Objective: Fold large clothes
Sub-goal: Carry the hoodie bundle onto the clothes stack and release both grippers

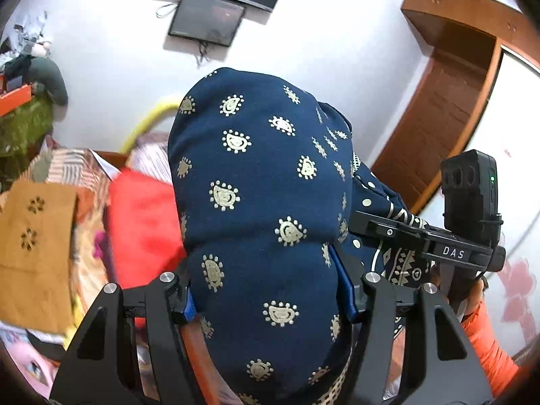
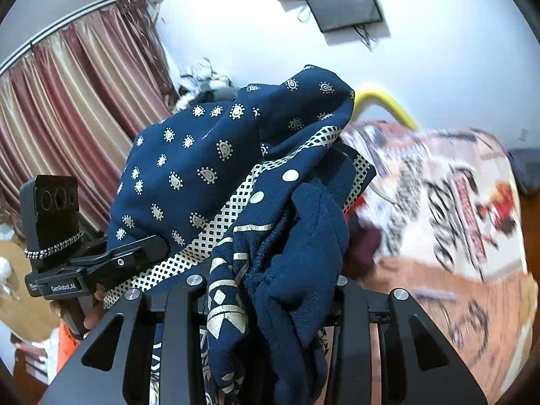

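Observation:
A navy blue garment (image 1: 256, 182) with a gold paisley print and a checked gold border is held up in the air between both grippers. My left gripper (image 1: 270, 303) is shut on a thick bunch of it, which bulges up over the fingers. My right gripper (image 2: 270, 290) is shut on another bunch of the same garment (image 2: 209, 155), with plain navy folds draped over its fingers. The right gripper also shows at the right of the left wrist view (image 1: 465, 222); the left one shows at the left of the right wrist view (image 2: 57, 236). The fingertips are hidden by cloth.
A bed with a patterned cover (image 2: 449, 182) lies below. A red cloth (image 1: 141, 222) and a mustard cloth (image 1: 33, 236) lie on it. A yellow bed rail (image 2: 388, 104), a wall screen (image 1: 206, 17), a wooden wardrobe (image 1: 449, 84) and curtains (image 2: 77, 87) surround it.

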